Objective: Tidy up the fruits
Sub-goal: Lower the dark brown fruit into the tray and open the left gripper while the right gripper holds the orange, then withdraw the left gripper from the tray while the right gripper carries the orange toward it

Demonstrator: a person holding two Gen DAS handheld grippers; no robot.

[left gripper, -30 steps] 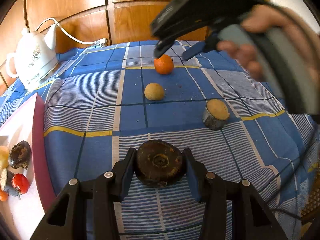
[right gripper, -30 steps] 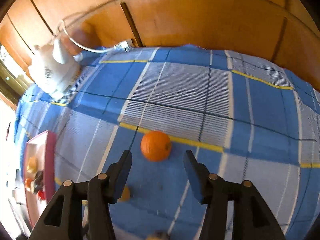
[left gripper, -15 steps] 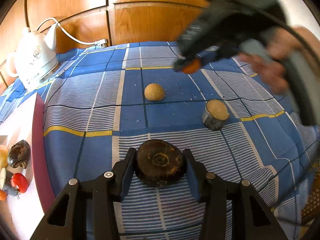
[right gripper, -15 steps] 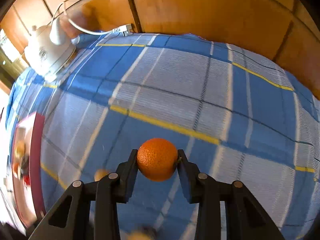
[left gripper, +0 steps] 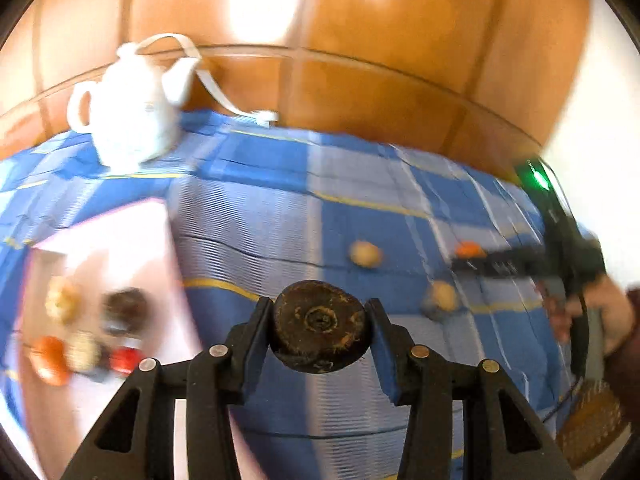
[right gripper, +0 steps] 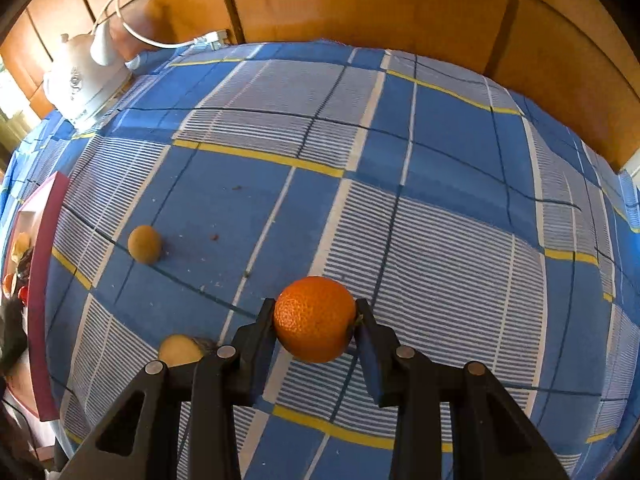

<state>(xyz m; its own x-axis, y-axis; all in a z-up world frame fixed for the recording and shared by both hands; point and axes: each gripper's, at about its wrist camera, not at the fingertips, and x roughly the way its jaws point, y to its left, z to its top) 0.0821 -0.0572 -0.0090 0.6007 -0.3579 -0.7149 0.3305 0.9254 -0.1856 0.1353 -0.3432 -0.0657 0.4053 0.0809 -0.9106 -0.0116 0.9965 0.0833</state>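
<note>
Hidden/unclear: left wrist view motion-blurred; tray point(left gripper: 132, 236) contents at lower left smeared, abt 6 blobs, kinds can't tell. Right wrist view: tray cut off at left edge; cut fruit piece point(right gripper: 182, 350) partly behind finger link; dark shape at lower left edge, unidentifiable.
Left gripper point(left gripper: 319, 330): clenched on dark brown round fruit point(left gripper: 319, 330), pads on both sides, centre-bottom of frame, over the cloth.
Right gripper point(right gripper: 315, 320): jaws just closed in; now grasping orange point(right gripper: 315, 320), pads pressing both sides, lower centre of frame. Also seen far right in left wrist view, blurred, w/ person's hand point(left gripper: 612, 316) on grip.
Surface: blue checked cloth point(right gripper: 440, 140), white-striped panels, yellow lines; a few dark crumbs left of centre.
Room: wood panelling point(right gripper: 380, 4) across top of both views; white wall strip upper right in left wrist view.
Kettle: 1, white point(right gripper: 86, 80), upper left, white cord point(right gripper: 160, 42) to the panelling.
Loose on cloth: 1 tan round fruit point(right gripper: 145, 244), left-centre; 1 cut fruit piece, near it, lower left.
Tray: 1, pink rim, white inside.
Held fruit: 2, one per gripper.
</note>
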